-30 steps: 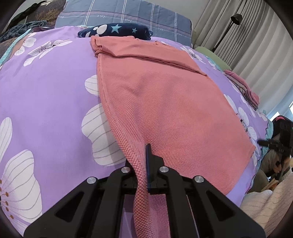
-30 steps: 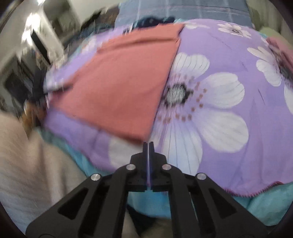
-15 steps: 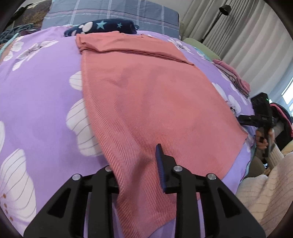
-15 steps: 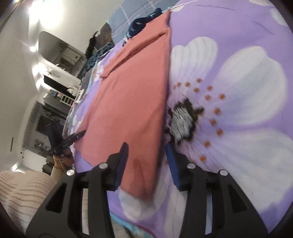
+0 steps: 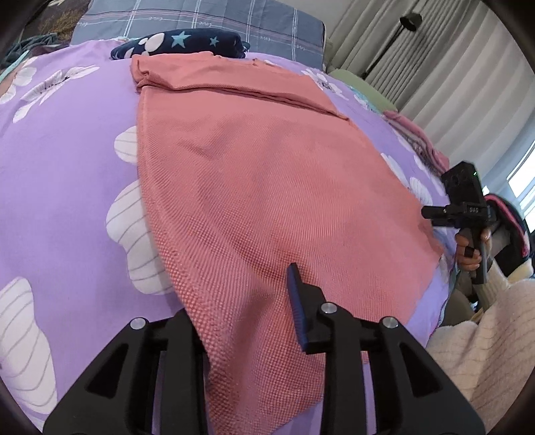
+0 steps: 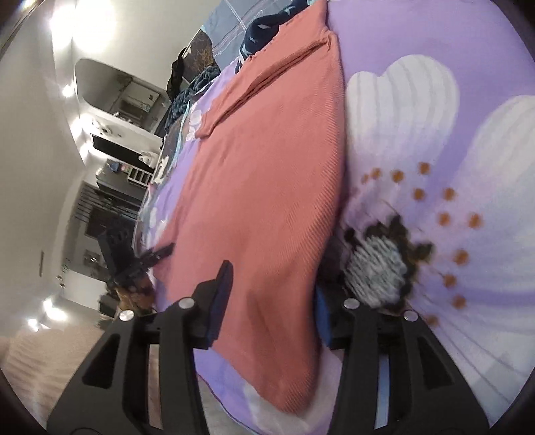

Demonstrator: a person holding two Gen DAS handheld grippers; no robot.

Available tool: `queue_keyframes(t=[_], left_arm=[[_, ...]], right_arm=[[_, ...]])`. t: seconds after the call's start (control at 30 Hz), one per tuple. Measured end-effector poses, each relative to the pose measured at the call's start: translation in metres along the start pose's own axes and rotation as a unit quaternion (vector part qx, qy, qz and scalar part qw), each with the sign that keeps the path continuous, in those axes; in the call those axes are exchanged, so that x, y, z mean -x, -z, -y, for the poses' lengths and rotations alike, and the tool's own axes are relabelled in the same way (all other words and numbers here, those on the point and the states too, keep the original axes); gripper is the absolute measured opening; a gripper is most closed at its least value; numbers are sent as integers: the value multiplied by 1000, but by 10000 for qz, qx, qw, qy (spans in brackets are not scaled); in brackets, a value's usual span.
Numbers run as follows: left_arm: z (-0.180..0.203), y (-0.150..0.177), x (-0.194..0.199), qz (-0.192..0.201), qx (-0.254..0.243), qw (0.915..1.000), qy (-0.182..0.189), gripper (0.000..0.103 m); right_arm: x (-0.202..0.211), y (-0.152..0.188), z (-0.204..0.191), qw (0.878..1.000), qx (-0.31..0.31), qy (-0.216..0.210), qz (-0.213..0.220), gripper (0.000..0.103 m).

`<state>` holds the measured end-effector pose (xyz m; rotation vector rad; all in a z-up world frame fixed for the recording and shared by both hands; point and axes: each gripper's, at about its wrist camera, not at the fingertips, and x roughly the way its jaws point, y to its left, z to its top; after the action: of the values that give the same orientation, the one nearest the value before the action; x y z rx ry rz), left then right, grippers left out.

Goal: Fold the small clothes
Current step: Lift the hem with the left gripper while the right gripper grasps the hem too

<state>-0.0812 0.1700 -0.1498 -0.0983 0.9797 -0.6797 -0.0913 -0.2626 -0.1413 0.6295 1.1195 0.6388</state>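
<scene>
A salmon-pink knit garment [image 5: 260,187] lay spread flat across the purple flowered bedspread [image 5: 67,160], its far end turned over in a narrow fold near a folded navy cloth with stars [image 5: 180,41] and a grey checked pillow [image 5: 207,20]. The near hem hung over the edge of the bed toward the person.

The left gripper [image 5: 244,301] sat at the near left corner of the garment. Its jaws had just been opening and stood apart, with the pink cloth lying loose between them; the left finger was buried under the fabric and only the right one [image 5: 296,297] showed, not pressing on the cloth as far as I could see.

The right gripper [image 6: 271,301] was at the opposite near corner. Its jaws had also just been opening and stood wide, straddling the garment's right edge: one blue pad [image 6: 220,297] rested over the pink cloth, the other lay down beside the edge over the big white flower, partly hidden by the fabric. The cloth between them looked slack, not pinched.

Each wrist view caught the other gripper across the garment, held in a hand [image 5: 468,251] with a cream ribbed sleeve [image 5: 485,351]. A small stack of pinkish folded clothes [image 5: 418,144] sat farther along the right side of the bed, by pale curtains [image 5: 451,67]
</scene>
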Motion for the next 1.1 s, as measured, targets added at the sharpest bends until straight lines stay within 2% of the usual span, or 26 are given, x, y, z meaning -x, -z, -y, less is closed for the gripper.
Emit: queue_keyframes(t=[0.13, 0.23, 0.27, 0.3, 0.33, 0.37, 0.5, 0.6, 0.7, 0.9, 1.1], left_arm=[[-1, 12, 10, -10, 20, 9999, 134, 29], [-7, 11, 6, 125, 231, 9994, 246, 26], [-7, 8, 4, 141, 289, 9992, 238, 21], [-7, 5, 2, 142, 316, 9992, 193, 16], [-5, 2, 1, 122, 333, 9993, 134, 6], [-5, 1, 2, 113, 356, 9992, 116, 4], [5, -10, 15, 288, 204, 9993, -134, 2], [12, -23, 32, 609, 105, 9980, -137, 2], [22, -36, 50, 1022, 19, 9948, -27, 2], [31, -60, 67, 1412, -121, 9899, -29, 2], [17, -97, 75, 1790, 125, 9838, -50, 2]], right_arm=[[8, 20, -10, 9994, 313, 59, -114, 46], [12, 29, -5, 9996, 286, -15, 83, 38], [11, 27, -2, 9997, 195, -26, 135, 27], [8, 25, 0, 9998, 81, -64, 159, 11], [5, 22, 0, 9997, -34, -180, 145, 7], [4, 20, -1, 9995, -59, -254, 183, 5], [25, 14, -19, 9965, 236, -505, 628, 5], [43, 4, -33, 9908, 355, -861, 982, 5], [52, -4, -46, 9861, 532, -1025, 1199, 5], [58, -19, -67, 9795, 845, -1121, 1446, 5], [75, -55, -67, 9737, 849, -1141, 1779, 5]])
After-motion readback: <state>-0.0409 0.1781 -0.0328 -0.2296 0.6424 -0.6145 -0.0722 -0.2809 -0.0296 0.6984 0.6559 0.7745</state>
